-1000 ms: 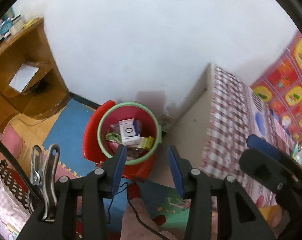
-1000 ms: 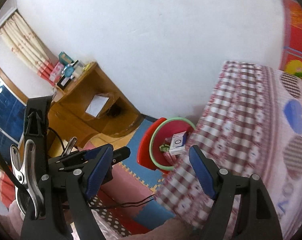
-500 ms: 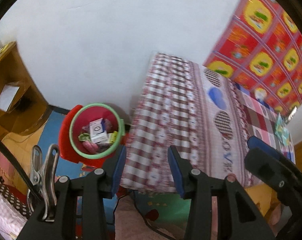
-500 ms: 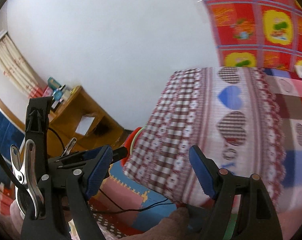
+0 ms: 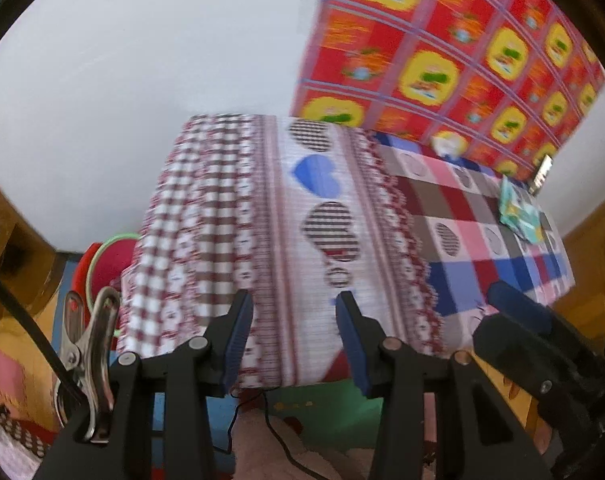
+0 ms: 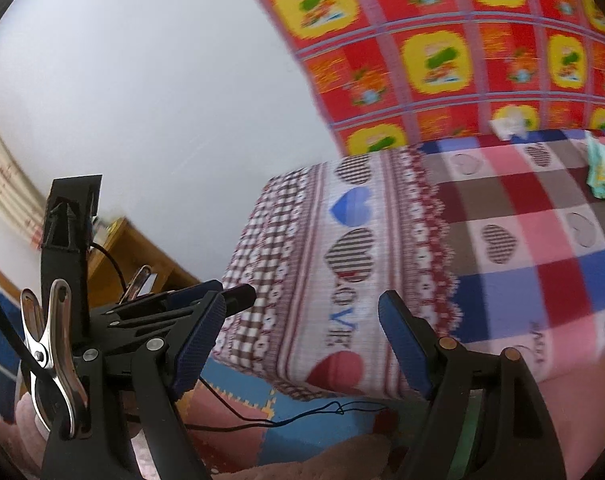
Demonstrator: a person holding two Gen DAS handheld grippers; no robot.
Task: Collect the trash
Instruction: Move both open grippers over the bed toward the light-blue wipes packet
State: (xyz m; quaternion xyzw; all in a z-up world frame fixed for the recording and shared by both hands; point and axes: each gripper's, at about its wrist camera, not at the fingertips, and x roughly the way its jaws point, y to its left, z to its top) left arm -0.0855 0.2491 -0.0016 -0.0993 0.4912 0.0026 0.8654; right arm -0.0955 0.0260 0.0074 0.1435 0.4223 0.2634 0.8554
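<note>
Trash: a crumpled teal and white wrapper (image 5: 520, 216) lies on the far right of the bed; a smaller pale crumpled scrap (image 5: 446, 145) sits at the bed's far edge, against the red patterned hanging. Both are blurred.
Wrapper, right wrist view: at the right edge of the picture (image 6: 604, 174), on the checked part of the bedcover.
Pale scrap, right wrist view: at the far edge of the bed (image 6: 510, 124).
Bin: a red bin with a green rim (image 5: 102, 264), on the floor left of the bed, mostly hidden behind the hanging bedcover.
Bed: covered by a sheet with hearts and checks (image 5: 322, 216); its near end hangs toward the floor.
Left gripper (image 5: 292, 336): blue-padded fingers spread, nothing between them, above the near end of the bed.
Right gripper (image 6: 302, 344): fingers spread wide, nothing between them, facing the near corner of the bed.
Wall hanging: red cloth with yellow panels (image 6: 442, 52), behind the bed.
Floor: coloured foam mats (image 6: 262, 396) with a thin black cable (image 6: 302, 416) across them.
Desk: wooden (image 6: 142, 256), far left by the white wall.
</note>
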